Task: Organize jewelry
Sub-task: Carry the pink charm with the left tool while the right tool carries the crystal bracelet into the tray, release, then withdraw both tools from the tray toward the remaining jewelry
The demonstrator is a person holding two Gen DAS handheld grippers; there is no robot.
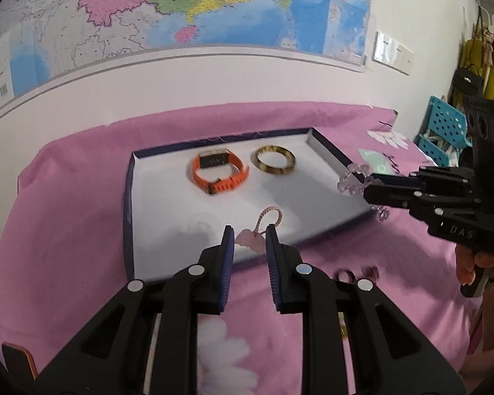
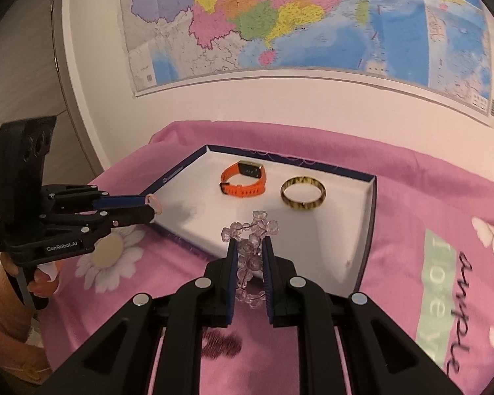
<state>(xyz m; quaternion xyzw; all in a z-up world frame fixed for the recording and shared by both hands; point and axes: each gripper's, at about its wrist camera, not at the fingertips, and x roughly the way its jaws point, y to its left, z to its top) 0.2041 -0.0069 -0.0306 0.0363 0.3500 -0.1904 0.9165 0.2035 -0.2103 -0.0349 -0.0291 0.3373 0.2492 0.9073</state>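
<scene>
Left tool (image 1: 249, 242) is pinching a pink charm bracelet (image 1: 252, 242); right tool (image 2: 249, 256) is clamping a crystal bead bracelet (image 2: 251, 247). Dangling loops risk being snagged on the tray (image 2: 362, 263) rim.

White lettering "GenRobot.AI" runs along the black body of the left claw (image 2: 150, 204). Raised letters "DAS" mark the right claw (image 1: 367, 194). Map and pink bedsheet (image 2: 444, 296) lettering beyond the claws is unreadable.

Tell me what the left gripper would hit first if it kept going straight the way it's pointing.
Most likely the white floor of the open box, short of the orange watch. The left gripper, holding the pink charm bracelet, points down over the box's near rim; depth is hard to judge.
</scene>
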